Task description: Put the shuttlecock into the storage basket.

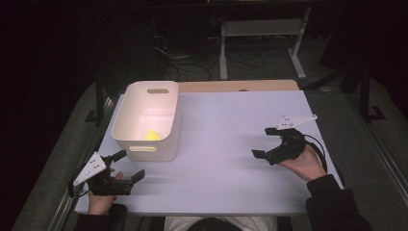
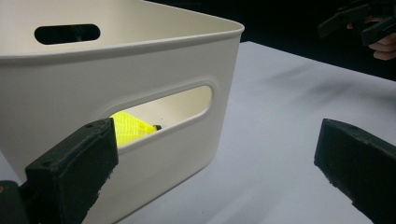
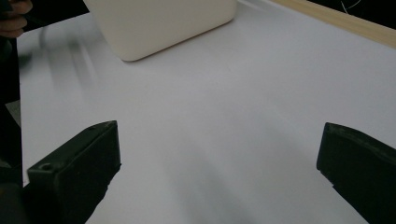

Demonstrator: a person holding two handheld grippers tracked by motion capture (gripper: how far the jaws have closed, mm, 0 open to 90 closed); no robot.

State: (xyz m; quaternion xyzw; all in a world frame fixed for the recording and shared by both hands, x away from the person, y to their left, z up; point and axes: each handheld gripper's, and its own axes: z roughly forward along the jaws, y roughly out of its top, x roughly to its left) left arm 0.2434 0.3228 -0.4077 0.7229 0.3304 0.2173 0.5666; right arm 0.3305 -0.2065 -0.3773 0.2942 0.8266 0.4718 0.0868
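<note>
High view: yellow item [image 1: 152, 135] inside bin [image 1: 126, 113], beyond gaping left claw [image 1: 129, 165].

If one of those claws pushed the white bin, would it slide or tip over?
Probably slide: the white bin sits flat on a smooth white table and looks wider than tall. It seems light, thin-walled plastic holding just a small yellow item. A push high at the rim might rock it; its handle slots offer a grip.
</note>
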